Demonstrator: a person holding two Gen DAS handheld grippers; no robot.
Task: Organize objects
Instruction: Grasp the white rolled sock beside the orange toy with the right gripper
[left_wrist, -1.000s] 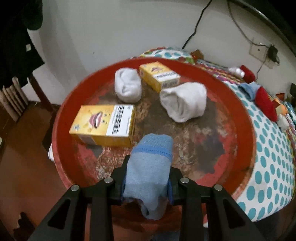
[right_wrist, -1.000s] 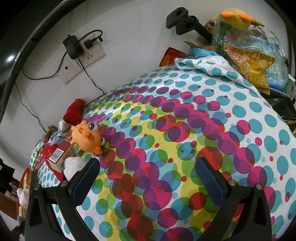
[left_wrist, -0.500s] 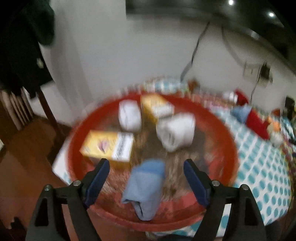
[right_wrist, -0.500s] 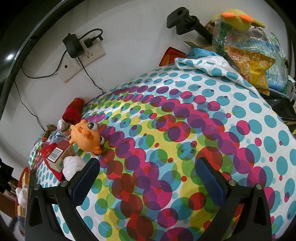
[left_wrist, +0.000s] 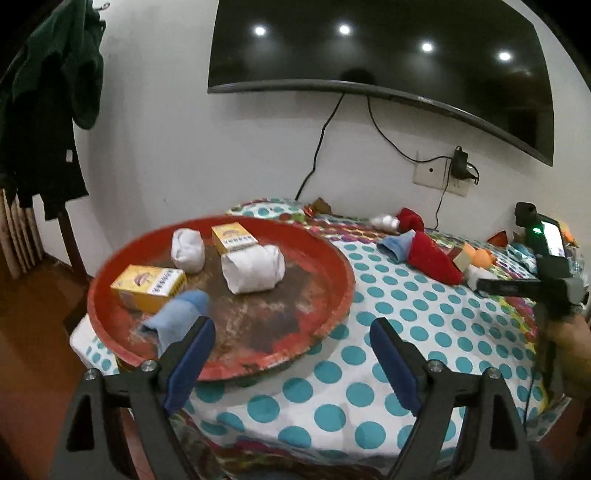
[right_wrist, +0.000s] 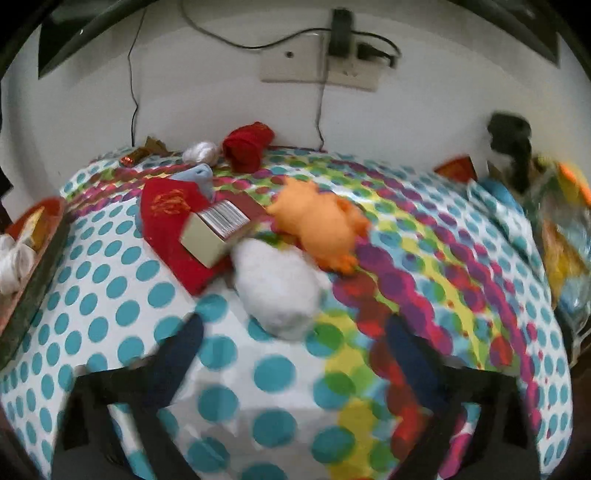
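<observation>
1. The left gripper hangs with its jaws spread wide and nothing between its blue pads.
2. The right gripper (blurred in its own view) also has its jaws wide apart, holding nothing.

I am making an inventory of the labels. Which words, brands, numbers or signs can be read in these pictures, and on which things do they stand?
No text can be read as it stands.
Near yellow box: dark print on its white panel, too blurred.
Far yellow box: print on its white panel, too small.
Red-and-tan box: a barcode, digits illegible.
Red cloth: a gold emblem, not readable.
</observation>
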